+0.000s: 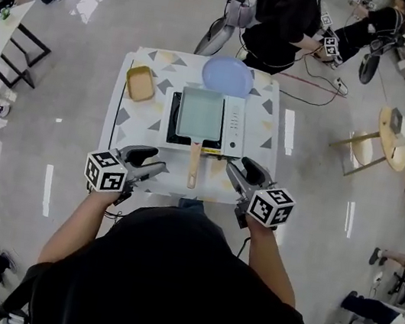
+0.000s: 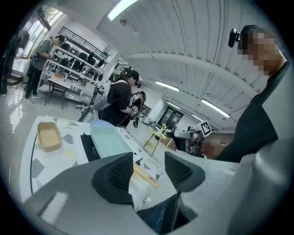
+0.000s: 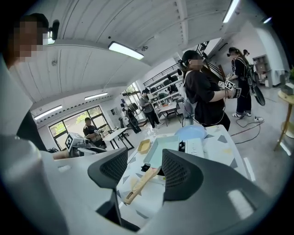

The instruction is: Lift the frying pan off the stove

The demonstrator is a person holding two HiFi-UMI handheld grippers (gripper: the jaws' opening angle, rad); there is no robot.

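A pale green rectangular frying pan (image 1: 200,113) sits on a white portable stove (image 1: 233,124) in the middle of the table. Its wooden handle (image 1: 193,167) points toward me. My left gripper (image 1: 152,164) hovers open at the near table edge, left of the handle. To the handle's right, my right gripper (image 1: 241,170) is also open. Neither touches the pan. In the left gripper view the pan (image 2: 106,140) and handle (image 2: 144,176) lie beyond the open gripper (image 2: 149,170). The right gripper view shows the handle (image 3: 140,183) between the jaws of the gripper (image 3: 143,167), farther off, with the pan (image 3: 161,150) beyond.
A blue plate (image 1: 228,75) lies behind the stove and a yellow tray (image 1: 140,83) at the table's left. The white patterned table (image 1: 271,123) is small. People stand past its far edge, a round wooden stool (image 1: 392,140) to the right, desks around.
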